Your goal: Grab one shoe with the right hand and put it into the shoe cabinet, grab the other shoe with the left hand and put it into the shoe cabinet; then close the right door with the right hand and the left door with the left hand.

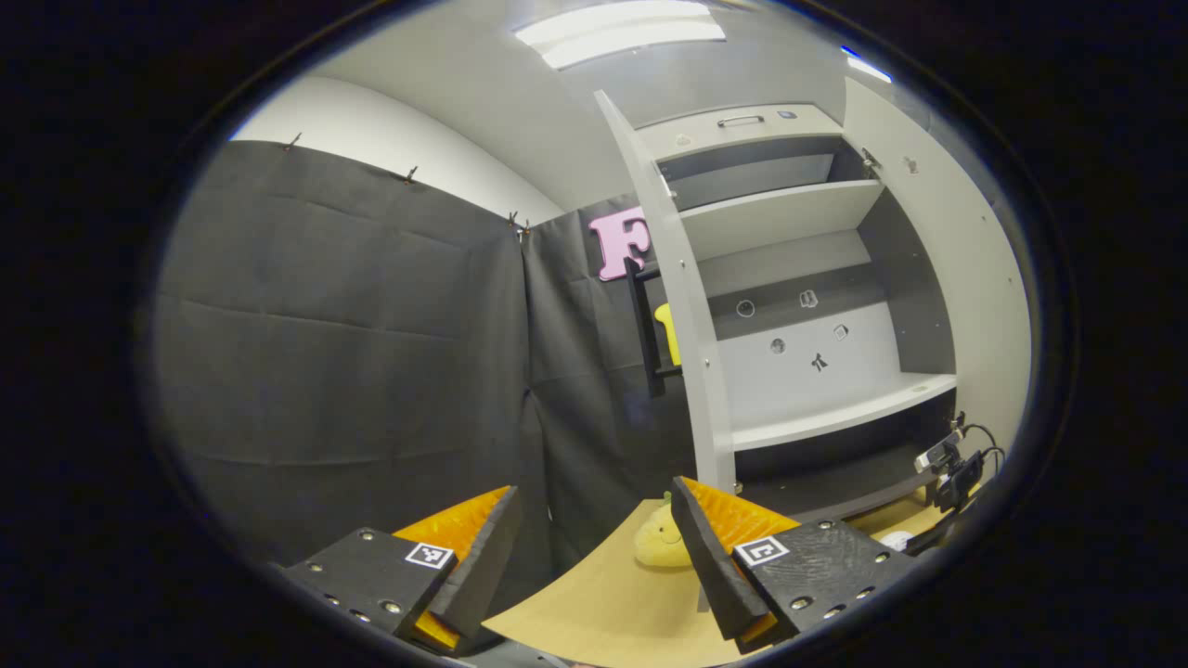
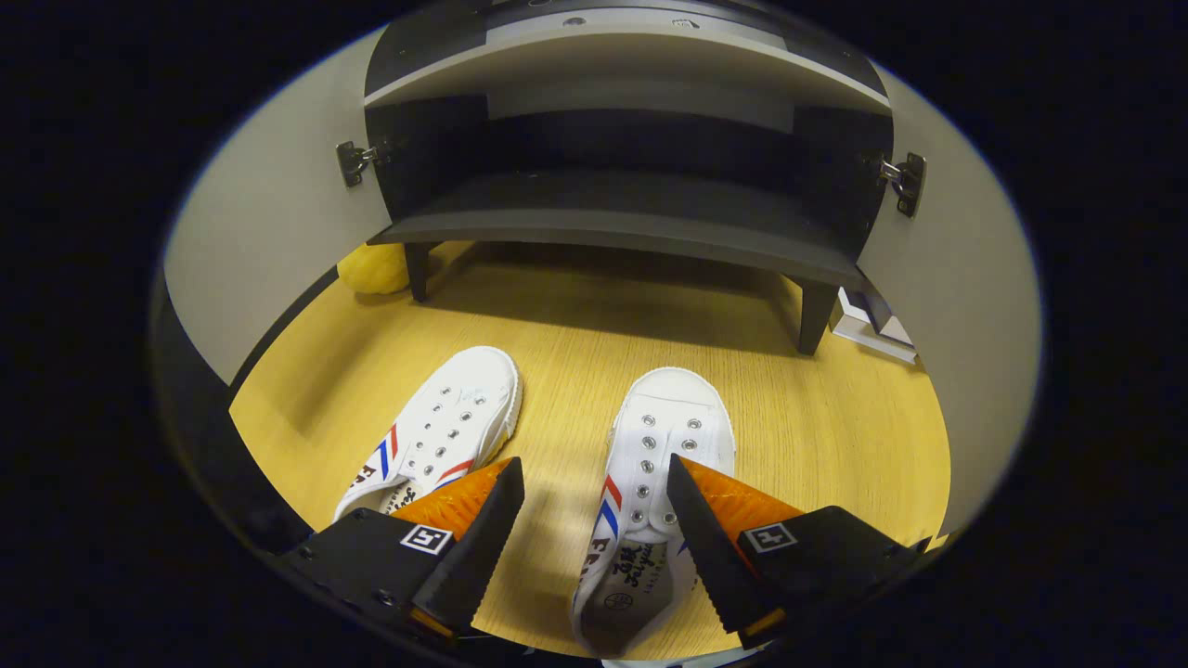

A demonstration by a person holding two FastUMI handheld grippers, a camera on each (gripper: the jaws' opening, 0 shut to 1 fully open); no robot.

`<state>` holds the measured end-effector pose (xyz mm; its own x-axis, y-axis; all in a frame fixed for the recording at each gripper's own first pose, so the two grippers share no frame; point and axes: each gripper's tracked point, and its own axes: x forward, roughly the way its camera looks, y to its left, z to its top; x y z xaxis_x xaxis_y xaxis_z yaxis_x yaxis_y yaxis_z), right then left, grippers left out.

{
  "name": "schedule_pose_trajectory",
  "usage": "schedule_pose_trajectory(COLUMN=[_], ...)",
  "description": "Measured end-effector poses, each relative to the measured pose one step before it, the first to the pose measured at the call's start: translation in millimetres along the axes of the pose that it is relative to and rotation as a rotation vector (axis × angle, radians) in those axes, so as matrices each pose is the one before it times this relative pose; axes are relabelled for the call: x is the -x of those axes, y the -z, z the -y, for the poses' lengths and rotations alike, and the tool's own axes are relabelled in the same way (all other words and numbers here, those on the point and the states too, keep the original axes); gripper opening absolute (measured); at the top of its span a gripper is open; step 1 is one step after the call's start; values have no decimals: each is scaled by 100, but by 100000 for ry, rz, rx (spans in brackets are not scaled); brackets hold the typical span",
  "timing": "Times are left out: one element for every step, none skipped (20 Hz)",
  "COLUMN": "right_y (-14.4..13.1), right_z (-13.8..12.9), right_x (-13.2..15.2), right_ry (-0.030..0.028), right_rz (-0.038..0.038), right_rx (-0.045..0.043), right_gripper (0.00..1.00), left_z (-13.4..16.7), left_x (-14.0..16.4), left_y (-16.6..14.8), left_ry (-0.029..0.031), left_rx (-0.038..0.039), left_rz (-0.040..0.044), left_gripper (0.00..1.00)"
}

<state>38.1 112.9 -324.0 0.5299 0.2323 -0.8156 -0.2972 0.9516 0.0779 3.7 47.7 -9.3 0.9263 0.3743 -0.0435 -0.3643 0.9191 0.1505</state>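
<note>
**Reaching for the first shoe**

Hovering over the desk point(image 2: 835, 417), the right tool point(image 2: 594, 520) has its two fingers spread wide and holds nothing. Two white shoes sit side by side on the desk in front of the shoe cabinet point(image 2: 613, 223). The right shoe point(image 2: 654, 464) lies just past the gap between the fingers, a bit toward 1 o'clock. The left shoe point(image 2: 441, 427) lies at about 10 o'clock from that gap. Both shoes have red and blue stripes on the side. There is dark writing on the inside sole of the right shoe, but it is too small to read.

Both cabinet doors stand open, and its bottom shelf at 12 o'clock looks bare.

The left tool point(image 1: 594, 547) is wide open too and holds nothing. It is held up higher, and it looks at the cabinet's left door point(image 1: 691, 353) and shelves. A small yellow toy point(image 1: 661, 540) sits on the desk near the cabinet.

I think the first step is only starting: no shoe is grabbed yet. Next, the right tool needs to go down around the right shoe and squeeze it.
</note>
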Motion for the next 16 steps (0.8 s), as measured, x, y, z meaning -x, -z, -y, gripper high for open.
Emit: schedule_pose_trajectory(right_y=[283, 60, -63, 377, 331, 879, 199, 16, -73, 84, -190, 81, -190, 99, 65, 114], right_z=[44, 33, 33, -14, -127, -336, -85, 97, -22, -84, 995, 537, 491, 9, -34, 69], right_x=[-188, -237, -209, -169, -261, -365, -284, -395, -66, -60, -356, -192, 356, 224, -608, 291], right_ry=[-88, -6, 204, 286, -858, -785, 594, 1851, 1151, 426, 4146, 1799, 1354, -955, -822, -1315], right_rz=[-2073, -803, -902, -1648, -2350, -4437, -912, -393, -247, -137, 909, 216, 345, -217, -516, -516], right_rx=[-546, 103, 808, 1474, 2018, 1753, 2274, 1117, 192, -331, -32, -1919, -1998, -3384, -731, 1169], right_gripper=[94, 94, 98, 98, 98, 98, 92, 95, 92, 94, 93, 82, 63, 48, 36, 36], left_z=[-40, -143, -8, -67, 89, 6, 31, -128, 24, 12, 31, -115, 43, 35, 54, 30], left_x=[-77, -113, -5, -50, 4, 27, 7, 2, 69, 63, -144, -96, 99, -17, -60, -6], left_y=[184, 195, 75, 60, 51, -42, 90, 69, -137, -257, 238, 227, -89, -33, 186, -25], left_ry=[-220, -375, -315, -283, 14, -26, 112, -184, -312, -230, -81, -193, -186, 105, 210, 239], left_rx=[0, -152, -85, 59, 138, 171, 45, -181, -219, 129, 128, -31, 62, 408, 418, 214], left_rz=[-271, -192, -123, -76, -223, -276, -381, -278, -60, 65, -202, -217, -177, -91, -205, -161], left_gripper=[94, 94, 94, 94, 94, 94, 94, 94, 94, 94, 94, 94, 94, 94, 94, 94])
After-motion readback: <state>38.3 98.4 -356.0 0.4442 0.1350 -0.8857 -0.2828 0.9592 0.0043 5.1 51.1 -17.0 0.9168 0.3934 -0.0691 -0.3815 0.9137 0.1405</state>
